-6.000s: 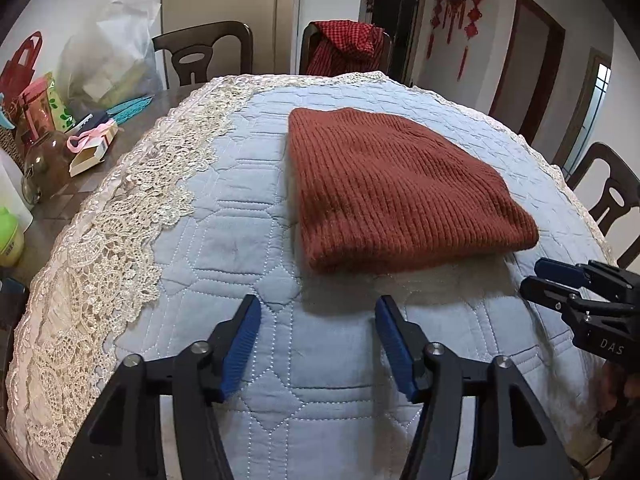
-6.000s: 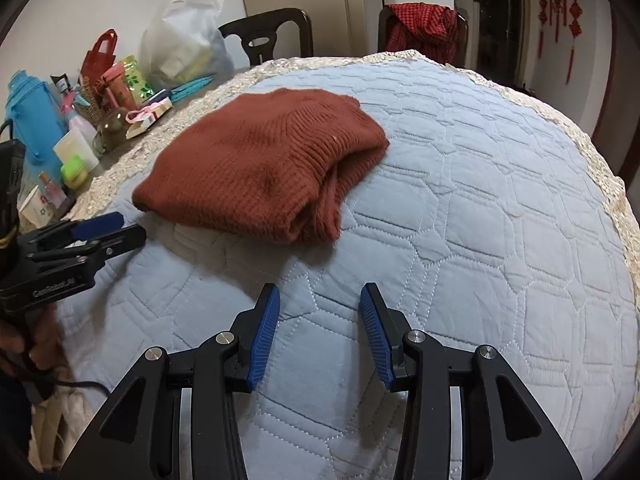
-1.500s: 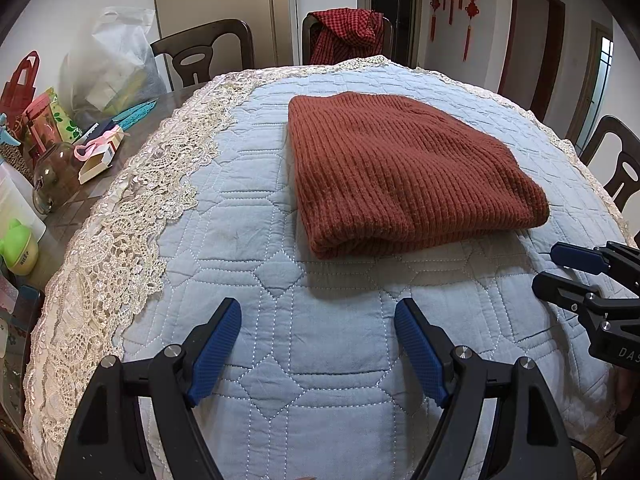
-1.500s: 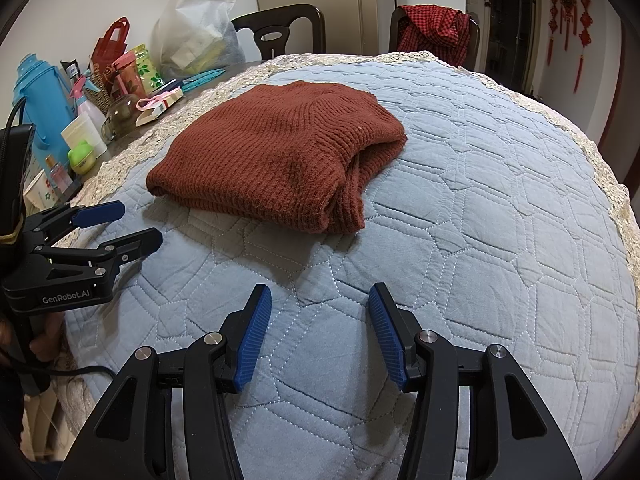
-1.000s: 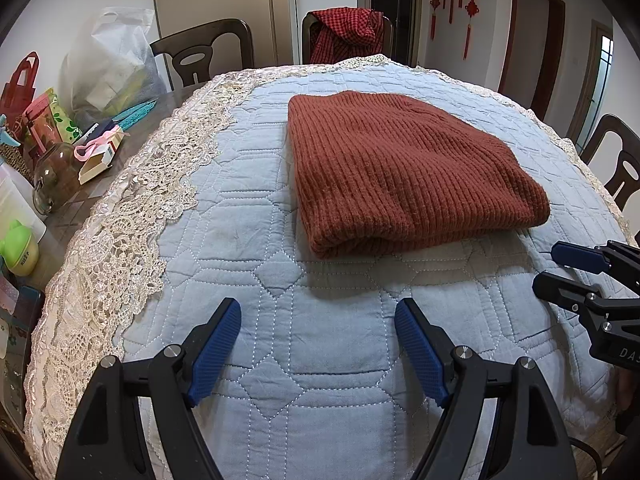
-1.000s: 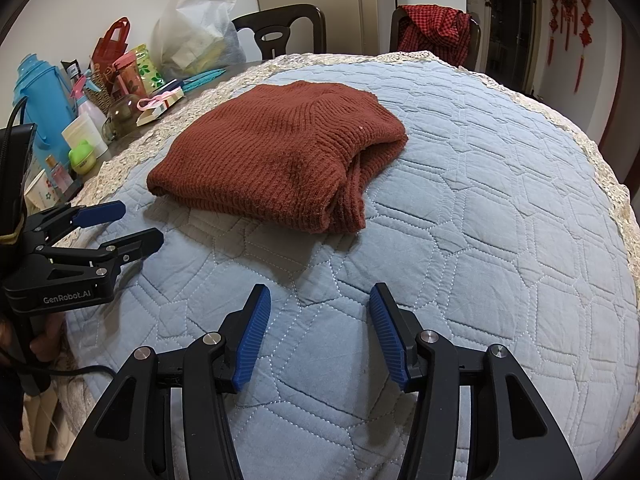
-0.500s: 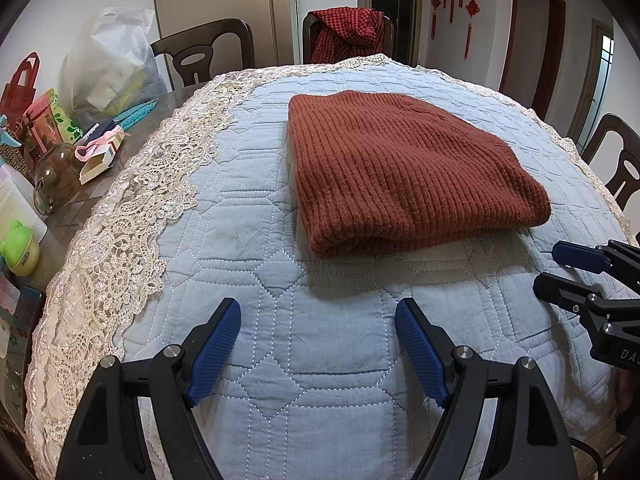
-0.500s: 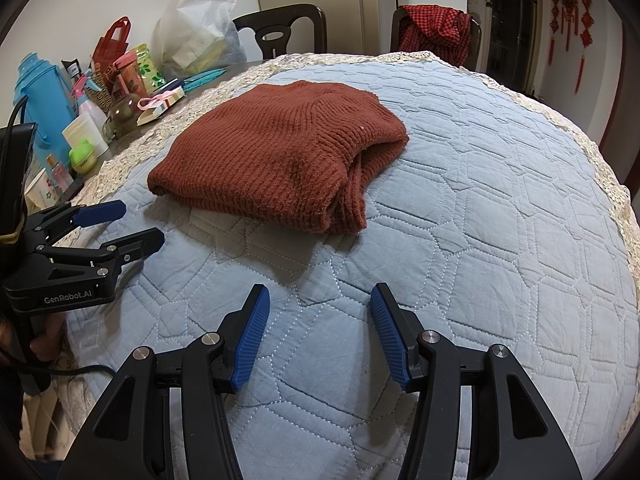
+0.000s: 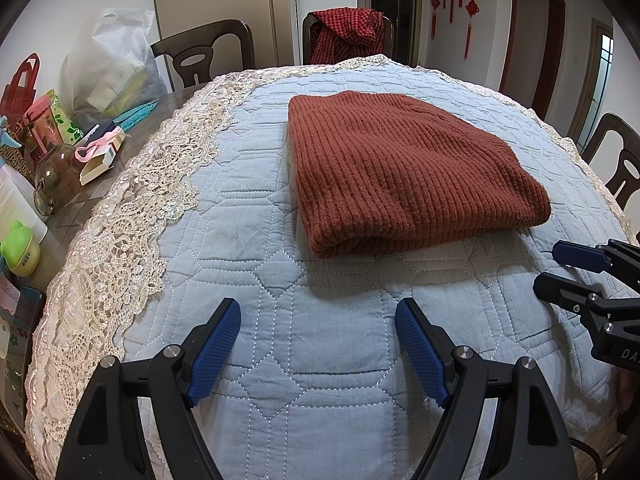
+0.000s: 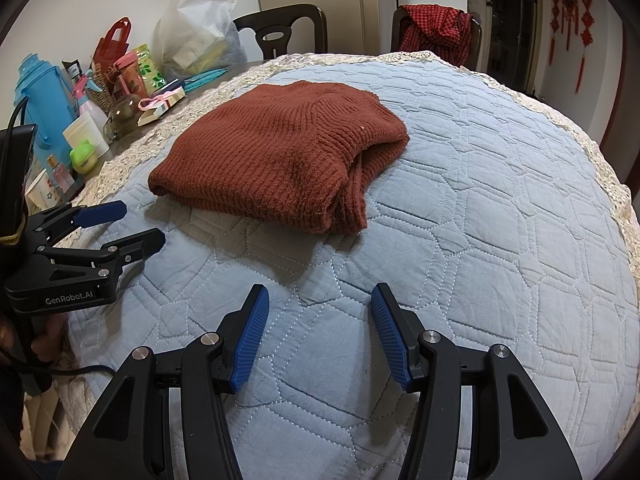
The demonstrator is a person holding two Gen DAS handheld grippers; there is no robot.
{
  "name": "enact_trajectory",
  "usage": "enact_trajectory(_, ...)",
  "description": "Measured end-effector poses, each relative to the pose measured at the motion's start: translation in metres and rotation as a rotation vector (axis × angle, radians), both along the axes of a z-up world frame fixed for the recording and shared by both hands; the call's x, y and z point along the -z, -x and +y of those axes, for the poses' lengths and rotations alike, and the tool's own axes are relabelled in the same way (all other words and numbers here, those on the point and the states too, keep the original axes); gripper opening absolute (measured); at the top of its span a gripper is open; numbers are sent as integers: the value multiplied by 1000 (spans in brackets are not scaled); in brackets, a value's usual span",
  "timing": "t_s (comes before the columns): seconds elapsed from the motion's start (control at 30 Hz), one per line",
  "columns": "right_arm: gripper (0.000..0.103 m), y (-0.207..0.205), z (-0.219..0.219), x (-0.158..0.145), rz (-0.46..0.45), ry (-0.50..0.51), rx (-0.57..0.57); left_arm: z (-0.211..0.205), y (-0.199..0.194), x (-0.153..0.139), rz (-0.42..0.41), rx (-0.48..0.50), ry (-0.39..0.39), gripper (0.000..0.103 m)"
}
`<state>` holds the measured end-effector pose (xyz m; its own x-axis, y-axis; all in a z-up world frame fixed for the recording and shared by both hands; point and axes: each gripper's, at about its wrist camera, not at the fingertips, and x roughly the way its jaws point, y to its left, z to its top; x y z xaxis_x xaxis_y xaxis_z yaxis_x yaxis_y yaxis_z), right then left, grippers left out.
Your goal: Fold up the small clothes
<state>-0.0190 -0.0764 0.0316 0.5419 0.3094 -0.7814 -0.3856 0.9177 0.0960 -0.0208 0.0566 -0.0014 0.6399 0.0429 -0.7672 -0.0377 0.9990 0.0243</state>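
A rust-red ribbed knit garment (image 9: 404,168) lies folded into a thick rectangle in the middle of the blue quilted table cover (image 9: 320,344). In the right wrist view the same garment (image 10: 280,160) shows its stacked layers at its right end. My left gripper (image 9: 318,328) hovers over the cover just short of the garment's near edge, open, with nothing between its blue pads. The right gripper (image 10: 318,320) is also open and empty, a little back from the garment. Each gripper appears from the side in the other's view: the right gripper (image 9: 560,268) and the left gripper (image 10: 140,224).
The cover has a cream lace border (image 9: 132,216). Left of it stand a glass jar (image 9: 56,180), a green pot (image 9: 20,252), a blue flask (image 10: 40,104), gift bags and a white plastic bag (image 9: 112,64). Dark chairs ring the table; one holds a red checked cloth (image 9: 348,32).
Compared with six seconds ago both grippers stand wider apart and the views have shifted slightly. Over the last second nothing has visibly moved.
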Motion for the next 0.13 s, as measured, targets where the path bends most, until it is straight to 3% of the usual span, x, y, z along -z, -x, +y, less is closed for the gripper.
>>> enact_trajectory(0.13,55,2,3,0,-1,2,-2,0,0,0,1,-1,1,82)
